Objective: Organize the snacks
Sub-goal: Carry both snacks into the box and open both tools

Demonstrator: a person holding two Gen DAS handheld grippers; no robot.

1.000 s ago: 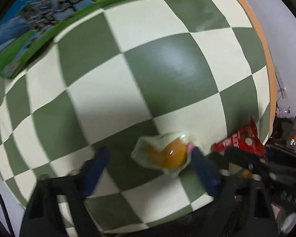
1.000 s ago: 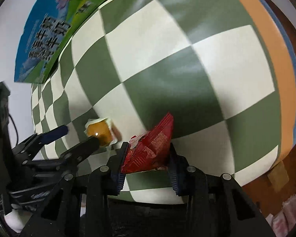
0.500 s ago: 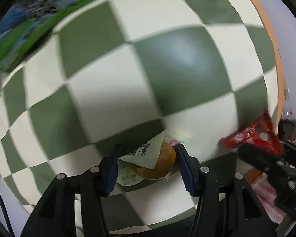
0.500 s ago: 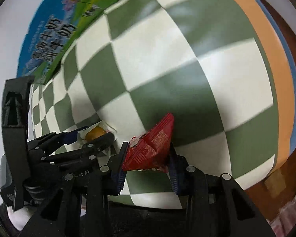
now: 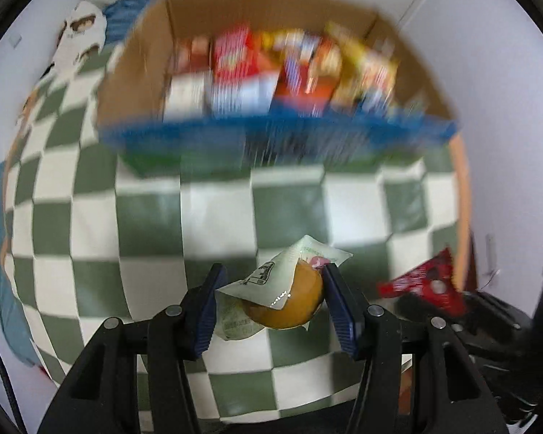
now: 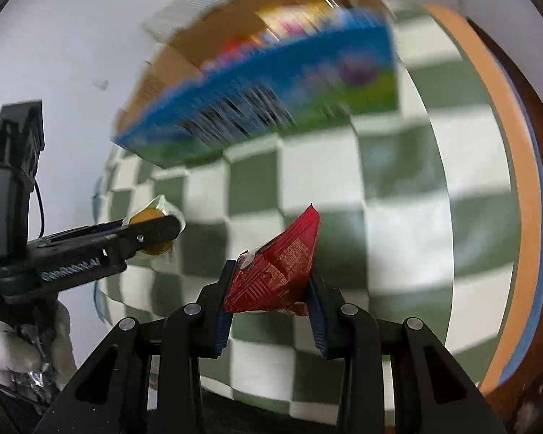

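My left gripper (image 5: pixel 271 302) is shut on a wrapped orange bun (image 5: pixel 286 302) in a pale wrapper, held above the checked tablecloth (image 5: pixel 148 238). My right gripper (image 6: pixel 269 285) is shut on a red snack packet (image 6: pixel 277 267), also lifted off the cloth. In the right wrist view the left gripper (image 6: pixel 155 229) hangs at the left with the bun (image 6: pixel 148 215) in its pads. In the left wrist view the red packet (image 5: pixel 421 284) shows at the right. Ahead stands an open cardboard box (image 5: pixel 141 72) with several blurred snack packs inside.
The box (image 6: pixel 264 86) has a blue and green printed front. An orange table edge (image 6: pixel 514 166) runs down the right. A white-gloved hand (image 6: pixel 14 347) holds the left gripper. Cloth with a printed face (image 5: pixel 79 36) lies left of the box.
The left gripper closed on the bun, then both grippers rose from the cloth with their snacks. The views tilted up, so the open box with its snacks has come into sight.
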